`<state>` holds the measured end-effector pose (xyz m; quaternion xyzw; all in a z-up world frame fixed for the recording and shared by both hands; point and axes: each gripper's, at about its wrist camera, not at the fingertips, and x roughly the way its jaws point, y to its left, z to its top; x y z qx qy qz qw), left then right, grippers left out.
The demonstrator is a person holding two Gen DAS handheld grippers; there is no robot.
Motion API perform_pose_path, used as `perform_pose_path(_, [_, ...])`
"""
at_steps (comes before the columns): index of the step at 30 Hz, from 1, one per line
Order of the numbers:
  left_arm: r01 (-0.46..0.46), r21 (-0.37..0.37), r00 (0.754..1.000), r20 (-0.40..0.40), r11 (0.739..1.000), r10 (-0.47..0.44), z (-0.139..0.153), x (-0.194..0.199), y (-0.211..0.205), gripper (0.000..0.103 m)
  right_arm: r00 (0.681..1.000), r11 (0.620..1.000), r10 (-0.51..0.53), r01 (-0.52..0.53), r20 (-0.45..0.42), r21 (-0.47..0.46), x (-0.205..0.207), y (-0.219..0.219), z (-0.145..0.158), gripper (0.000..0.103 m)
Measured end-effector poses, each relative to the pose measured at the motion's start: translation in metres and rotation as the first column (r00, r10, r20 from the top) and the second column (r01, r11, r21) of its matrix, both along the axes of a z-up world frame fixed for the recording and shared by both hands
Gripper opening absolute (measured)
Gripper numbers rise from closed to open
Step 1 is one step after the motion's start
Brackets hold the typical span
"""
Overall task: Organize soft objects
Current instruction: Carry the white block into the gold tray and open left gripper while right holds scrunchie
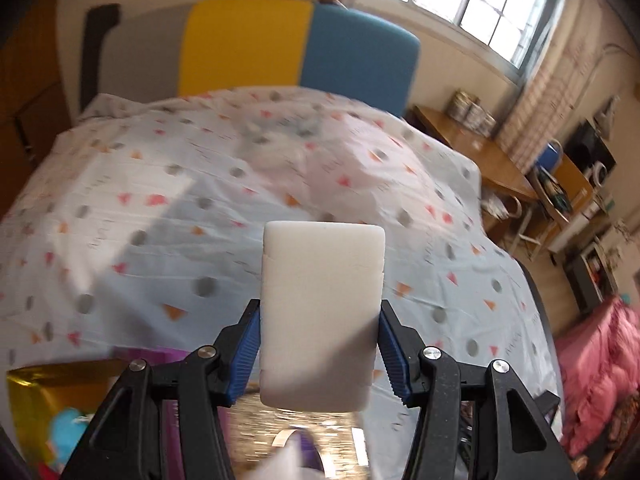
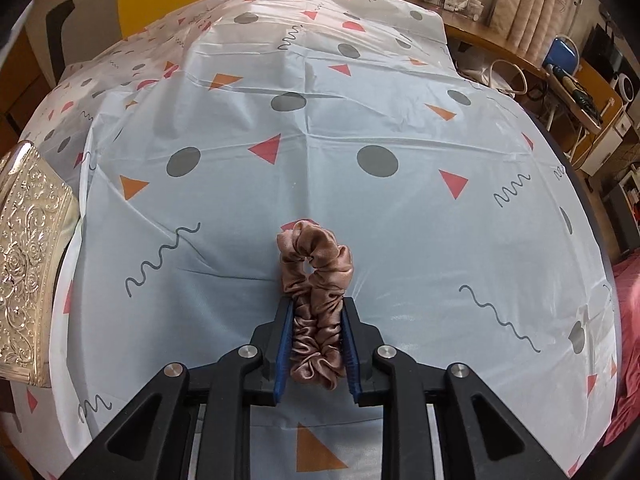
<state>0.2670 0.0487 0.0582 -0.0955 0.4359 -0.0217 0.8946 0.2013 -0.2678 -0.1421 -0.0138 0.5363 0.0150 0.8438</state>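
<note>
Left view: left gripper (image 1: 320, 344) squeezes a white sponge (image 1: 322, 316), up over the bed cover (image 1: 140, 220), w/ a gold box (image 1: 48, 392) near-left.

Right view: right gripper (image 2: 316, 348) pinches a brown scrunchie (image 2: 314, 300) low over the cover. Neither is put away yet.

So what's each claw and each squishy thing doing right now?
Left claw: shut on the white sponge.
White sponge: held up above the bed, upright.
Right claw: shut on the scrunchie.
Pink-brown scrunchie: squeezed flat between the pads.
Patterned sheet: spread out, wrinkled.
</note>
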Motion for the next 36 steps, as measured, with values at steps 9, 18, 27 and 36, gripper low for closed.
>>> perform_pose_path(9, [-0.172,0.005,0.984,0.045,0.985,0.171,0.004,-0.064,0.113,0.056,0.995,0.992,0.072,-0.064,0.070,-0.109,-0.010,0.016,-0.001,0.023])
perform_pose_path(18, [-0.293,0.000,0.953,0.083,0.956,0.292,-0.025,-0.174,0.185,0.057,0.992,0.986,0.075,-0.059,0.101,-0.153,-0.015,0.021,-0.003,0.023])
perform_pose_path(27, [-0.398,0.034,0.912,0.120,0.917,0.392,-0.056,-0.268,0.211,0.057,0.979,0.962,0.113,-0.065,0.170,-0.266,-0.025,0.034,-0.007,0.023])
perform_pose_path(36, [-0.444,0.174,0.893,0.163,0.879,0.419,-0.078,-0.318,0.211,0.058,0.980,0.965,0.060,-0.008,0.190,-0.262,-0.026,0.036,-0.008,0.023])
